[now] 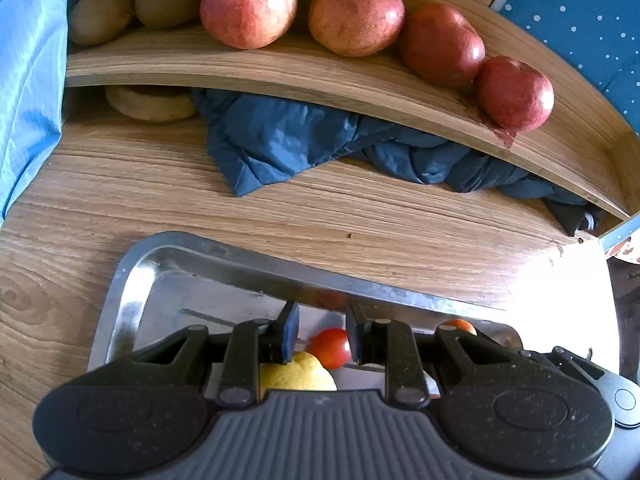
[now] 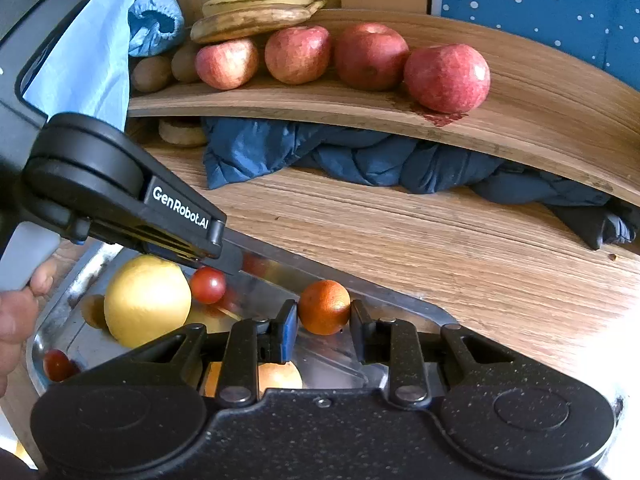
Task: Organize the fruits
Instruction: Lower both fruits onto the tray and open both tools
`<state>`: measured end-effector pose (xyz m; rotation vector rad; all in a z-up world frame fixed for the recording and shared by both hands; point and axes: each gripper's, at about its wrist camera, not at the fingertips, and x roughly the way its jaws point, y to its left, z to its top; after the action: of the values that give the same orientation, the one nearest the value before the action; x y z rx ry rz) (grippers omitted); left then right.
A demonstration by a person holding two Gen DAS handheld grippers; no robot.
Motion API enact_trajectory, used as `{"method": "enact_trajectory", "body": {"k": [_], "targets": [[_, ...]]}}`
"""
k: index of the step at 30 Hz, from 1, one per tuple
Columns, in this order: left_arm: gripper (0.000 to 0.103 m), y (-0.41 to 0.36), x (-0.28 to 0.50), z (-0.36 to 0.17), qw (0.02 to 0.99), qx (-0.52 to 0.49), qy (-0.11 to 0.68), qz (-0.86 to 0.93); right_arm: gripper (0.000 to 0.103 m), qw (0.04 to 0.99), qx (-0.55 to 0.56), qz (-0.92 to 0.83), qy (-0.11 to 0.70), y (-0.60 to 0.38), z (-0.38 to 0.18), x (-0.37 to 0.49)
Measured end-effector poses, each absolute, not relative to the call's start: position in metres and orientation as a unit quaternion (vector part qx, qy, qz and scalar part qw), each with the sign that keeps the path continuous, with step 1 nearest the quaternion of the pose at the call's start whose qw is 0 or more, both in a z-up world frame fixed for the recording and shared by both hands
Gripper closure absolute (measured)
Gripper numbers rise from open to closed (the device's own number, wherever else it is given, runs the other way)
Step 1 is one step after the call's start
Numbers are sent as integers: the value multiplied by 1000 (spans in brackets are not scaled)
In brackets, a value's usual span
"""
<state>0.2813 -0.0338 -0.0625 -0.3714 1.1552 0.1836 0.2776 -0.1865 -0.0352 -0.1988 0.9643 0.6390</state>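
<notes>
A steel tray (image 1: 128,280) on the wooden table holds a yellow lemon (image 2: 147,300), small red tomatoes (image 2: 207,285) and an orange (image 2: 324,306). My left gripper (image 1: 322,334) is open, its tips low over the tray with a red tomato (image 1: 331,347) between the jaws and the lemon (image 1: 298,372) just under it. My right gripper (image 2: 324,326) is open with the orange between its fingertips, not squeezed. The left gripper's body (image 2: 120,200) shows in the right wrist view above the tomato. Red apples (image 2: 447,78), kiwis (image 2: 152,74) and bananas (image 2: 256,12) lie on the wooden shelf (image 2: 520,120).
A dark blue cloth (image 2: 360,160) is bunched under the shelf, next to a round brown bun (image 2: 182,132). Light blue fabric (image 1: 28,80) hangs at the left. A dotted blue wall (image 2: 560,8) stands behind the shelf. Another tomato (image 2: 58,365) lies at the tray's near left corner.
</notes>
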Motion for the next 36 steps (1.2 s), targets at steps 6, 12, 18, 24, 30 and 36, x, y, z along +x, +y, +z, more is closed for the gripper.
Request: {"method": "enact_trajectory", "body": {"k": [6, 12, 18, 24, 30, 36], "targets": [[75, -33, 281, -63, 817, -175, 542, 87, 73, 831, -95, 304, 456, -183, -37, 278], [68, -35, 280, -63, 817, -174, 543, 85, 72, 833, -95, 301, 455, -183, -37, 278], [55, -37, 278, -59, 820, -172, 539, 84, 68, 837, -94, 294, 453, -186, -35, 277], [44, -37, 275, -50, 827, -174, 528, 86, 56, 846, -90, 287, 441, -192, -30, 275], [28, -38, 268, -42, 835, -174, 514, 92, 45, 856, -85, 277, 429, -200, -23, 272], [14, -37, 259, -34, 844, -172, 498, 101, 28, 867, -74, 264, 415, -210, -13, 267]]}}
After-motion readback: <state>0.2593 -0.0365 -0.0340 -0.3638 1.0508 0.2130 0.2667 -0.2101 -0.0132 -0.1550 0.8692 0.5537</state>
